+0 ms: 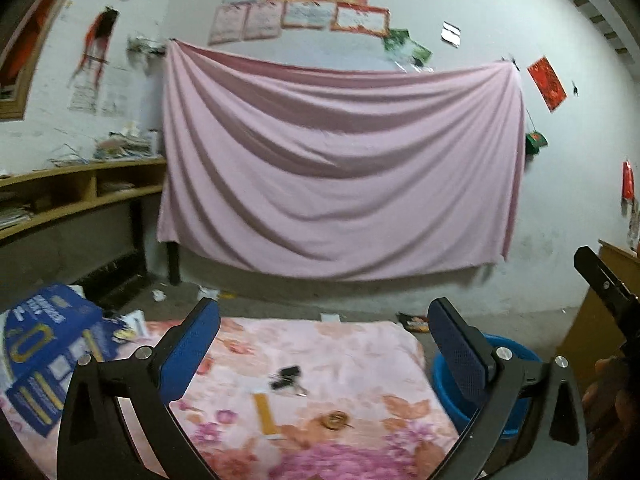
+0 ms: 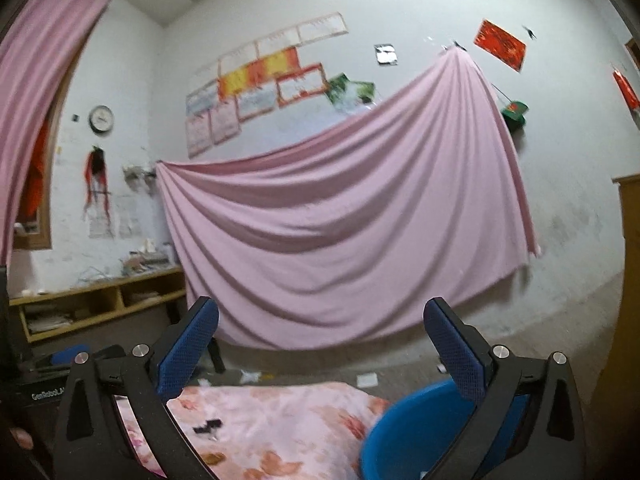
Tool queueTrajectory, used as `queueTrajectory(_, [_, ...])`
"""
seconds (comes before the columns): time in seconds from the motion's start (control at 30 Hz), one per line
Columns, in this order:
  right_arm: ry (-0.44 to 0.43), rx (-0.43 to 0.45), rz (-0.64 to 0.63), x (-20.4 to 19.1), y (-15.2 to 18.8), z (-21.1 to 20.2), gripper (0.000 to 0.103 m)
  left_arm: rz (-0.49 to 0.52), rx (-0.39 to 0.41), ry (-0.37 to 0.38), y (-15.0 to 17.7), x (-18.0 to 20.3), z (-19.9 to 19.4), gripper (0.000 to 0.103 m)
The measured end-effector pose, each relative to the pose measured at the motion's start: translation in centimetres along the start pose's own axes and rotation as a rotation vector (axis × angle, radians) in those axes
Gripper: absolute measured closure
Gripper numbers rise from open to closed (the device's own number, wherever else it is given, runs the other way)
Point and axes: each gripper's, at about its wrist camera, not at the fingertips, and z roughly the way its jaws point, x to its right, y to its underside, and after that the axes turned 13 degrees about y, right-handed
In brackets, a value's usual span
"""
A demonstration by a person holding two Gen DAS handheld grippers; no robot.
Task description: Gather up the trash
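A floral pink blanket (image 1: 360,364) covers a low surface below me. On it lie a yellow-brown strip wrapper (image 1: 265,412), a small round brown item (image 1: 337,420) and a black bunch of keys (image 1: 289,376). A blue basin (image 1: 444,376) stands at the blanket's right edge; it also shows in the right wrist view (image 2: 404,436). My left gripper (image 1: 322,356) is open and empty, held above the blanket. My right gripper (image 2: 320,360) is open and empty, raised over the blanket (image 2: 280,412) and basin. The keys (image 2: 208,427) show there too.
A blue box (image 1: 44,344) sits at the blanket's left. A pink sheet (image 1: 340,168) hangs on the far wall. Wooden shelves (image 1: 80,188) run along the left. Paper scraps (image 1: 160,295) litter the floor. A wooden cabinet (image 1: 612,280) stands at the right.
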Motion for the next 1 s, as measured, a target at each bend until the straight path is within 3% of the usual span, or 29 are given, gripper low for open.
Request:
queueTrajectory(0.23, [-0.077,0.05,-0.02,-2.5,0.8,0.0,0.0,-0.018,0.08,-0.088,0.7,-3.4,-2.8,0.001])
queueTrajectory(0.4, [-0.116,0.038,-0.059,-4.5,1.9,0.3,0.0,-0.018,0.081,-0.118,1.2,-5.3,-3.4,0.001])
queueTrajectory(0.6, [-0.149,-0.031,-0.108,-6.4,3.5,1.5,0.0,-0.029,0.035,-0.134,2.6,-6.4,-2.8,0.001])
queueTrajectory(1.0, [-0.169,-0.269,-0.199,-8.4,6.7,5.0,0.0,-0.113,-0.139,-0.147,4.9,-9.2,0.5,0.002])
